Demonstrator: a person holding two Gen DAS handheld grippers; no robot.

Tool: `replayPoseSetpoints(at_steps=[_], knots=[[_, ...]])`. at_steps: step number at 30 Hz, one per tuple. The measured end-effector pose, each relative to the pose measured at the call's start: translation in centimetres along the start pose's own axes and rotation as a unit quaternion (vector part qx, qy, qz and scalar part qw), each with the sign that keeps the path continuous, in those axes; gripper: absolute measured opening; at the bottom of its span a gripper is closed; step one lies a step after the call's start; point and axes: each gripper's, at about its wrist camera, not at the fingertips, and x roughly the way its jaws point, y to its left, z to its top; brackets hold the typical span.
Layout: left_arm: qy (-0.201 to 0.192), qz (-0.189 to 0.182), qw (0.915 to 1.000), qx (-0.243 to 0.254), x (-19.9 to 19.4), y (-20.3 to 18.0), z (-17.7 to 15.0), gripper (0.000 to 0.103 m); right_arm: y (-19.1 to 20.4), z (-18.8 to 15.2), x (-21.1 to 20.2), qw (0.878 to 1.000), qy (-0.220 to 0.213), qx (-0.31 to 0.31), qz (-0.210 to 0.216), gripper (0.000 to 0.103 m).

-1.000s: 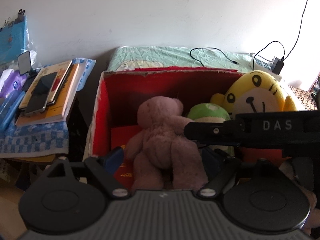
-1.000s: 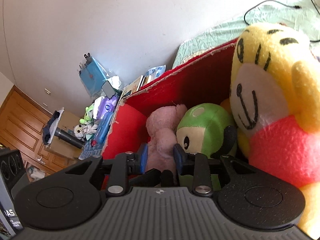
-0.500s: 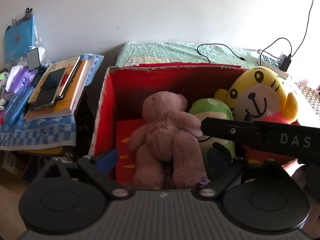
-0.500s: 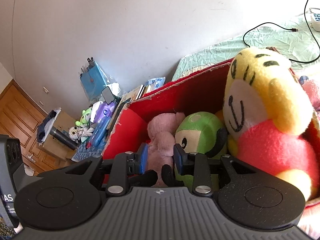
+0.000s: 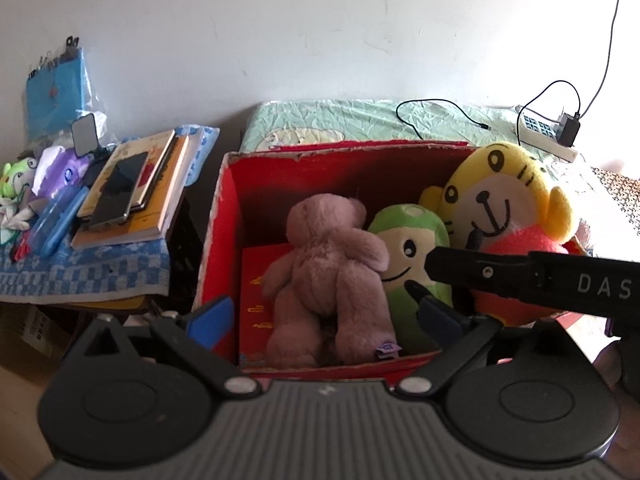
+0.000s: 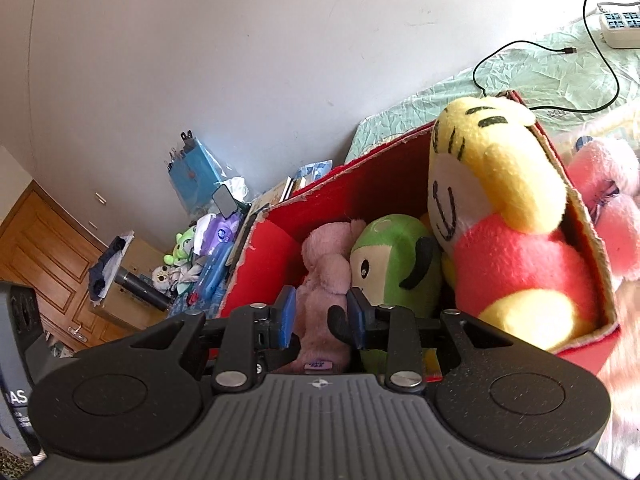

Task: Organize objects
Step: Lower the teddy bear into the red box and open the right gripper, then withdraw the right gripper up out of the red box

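Observation:
A red cardboard box [image 5: 224, 216] holds three plush toys: a pink teddy bear [image 5: 328, 276] with its back to me, a green plush [image 5: 412, 248] and a yellow tiger plush [image 5: 500, 204]. My left gripper [image 5: 324, 316] is open and empty, above the box's near rim, apart from the bear. My right gripper [image 6: 322, 316] is open with a narrow gap, above the bear [image 6: 328, 264] and not touching it. The green plush [image 6: 392, 264] and tiger [image 6: 492, 200] sit to its right in the box [image 6: 256, 280]. The right gripper's black body crosses the left wrist view.
A side table with a checked cloth [image 5: 80, 272] left of the box carries books and a phone [image 5: 128, 192], a blue case and small toys. A green bedsheet [image 5: 360, 124] with a black cable and power strip [image 5: 548, 136] lies behind. A pink plush [image 6: 612, 216] lies outside the box's right wall.
Both grippers have pulled up and back from the box. The left gripper has drawn away from the pink bear, which stays standing in the box.

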Motion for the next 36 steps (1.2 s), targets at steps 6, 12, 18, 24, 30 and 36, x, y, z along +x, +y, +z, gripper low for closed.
replayPoseSetpoints(at_steps=[6,12,18,24,30,36], knots=[[0.007,-0.001,1.0000,0.002,-0.7,-0.9,-0.6,0.099,-0.2,-0.3,-1.5,1.000,-0.004,-0.007,-0.003,0.032],[0.016,0.003,0.9999,0.001,-1.2,-1.8,-1.4,0.101,-0.7,-1.0,-2.8,1.000,0.001,-0.018,-0.009,0.032],[0.023,-0.010,0.9997,0.001,-1.8,-2.9,-2.2,0.101,-1.4,-1.5,-4.3,1.000,-0.001,-0.025,-0.001,0.033],[0.042,-0.019,0.9989,0.010,-1.2,-4.7,-3.0,0.101,-1.8,-2.0,-4.9,0.999,0.010,-0.044,-0.006,0.033],[0.069,-0.018,0.9973,0.018,-0.1,-6.6,-3.8,0.101,-2.8,-2.4,-5.6,0.998,0.019,-0.050,-0.021,0.033],[0.090,-0.012,0.9956,0.023,0.9,-8.5,-4.2,0.102,-4.6,-2.4,-6.2,0.997,0.035,-0.043,-0.045,0.033]])
